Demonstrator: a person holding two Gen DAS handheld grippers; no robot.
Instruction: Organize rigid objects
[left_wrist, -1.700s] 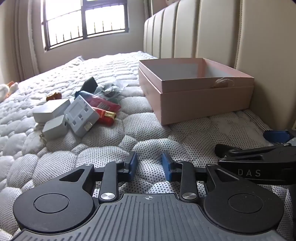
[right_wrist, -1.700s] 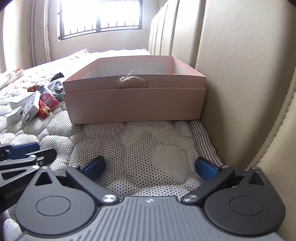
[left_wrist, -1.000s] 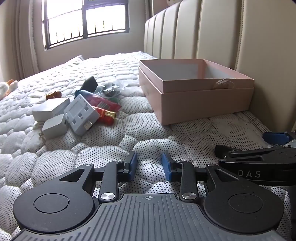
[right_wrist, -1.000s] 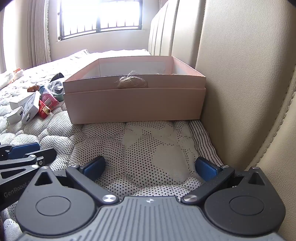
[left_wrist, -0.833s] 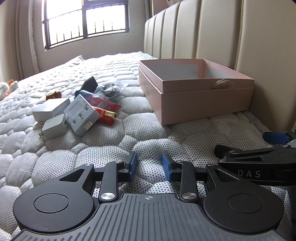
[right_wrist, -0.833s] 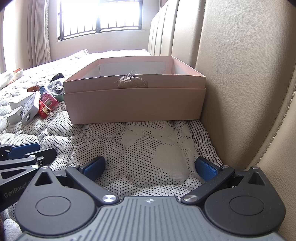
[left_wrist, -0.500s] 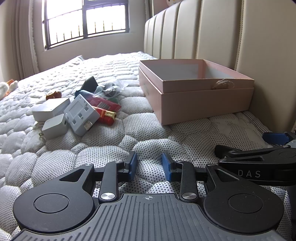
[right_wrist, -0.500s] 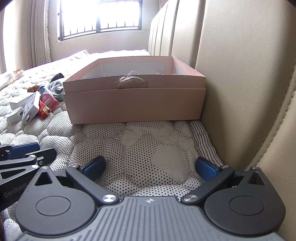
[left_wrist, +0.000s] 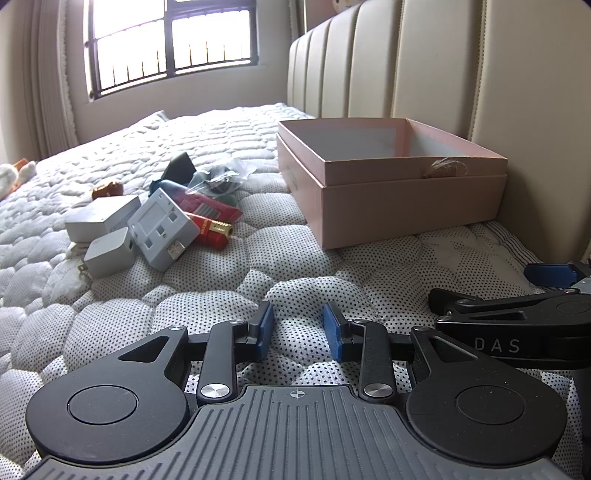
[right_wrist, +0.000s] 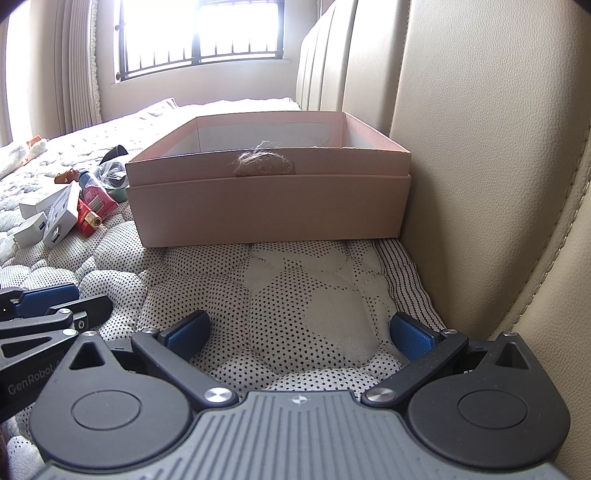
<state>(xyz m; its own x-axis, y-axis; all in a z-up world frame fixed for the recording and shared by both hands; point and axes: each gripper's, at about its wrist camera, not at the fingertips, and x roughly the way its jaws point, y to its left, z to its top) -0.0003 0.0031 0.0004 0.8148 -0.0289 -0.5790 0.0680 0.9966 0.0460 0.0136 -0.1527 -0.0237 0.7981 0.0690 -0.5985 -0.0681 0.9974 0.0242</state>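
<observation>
While both claws rest empty on the quilted white mattress (left_wrist: 229, 266), the narrow left claw (left_wrist: 298, 328) sits nearer the pile of white plastic chargers (left_wrist: 122, 236) far-left; the right claw (right_wrist: 298, 338) gapes wide before the open pink cardboard box (right_wrist: 269, 201).

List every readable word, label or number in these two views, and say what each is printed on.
"DAS": on the right gripper's black body, left wrist view.
"GenRobot": on the left gripper's body, right wrist view; cut off after that.
Barcode and print on the red packet: too small to read.
Markings on the grey adapter: unreadable.

Left tool (left_wrist: 297, 328) empty above mattress (left_wrist: 229, 280), near pink box (left_wrist: 391, 181).
</observation>
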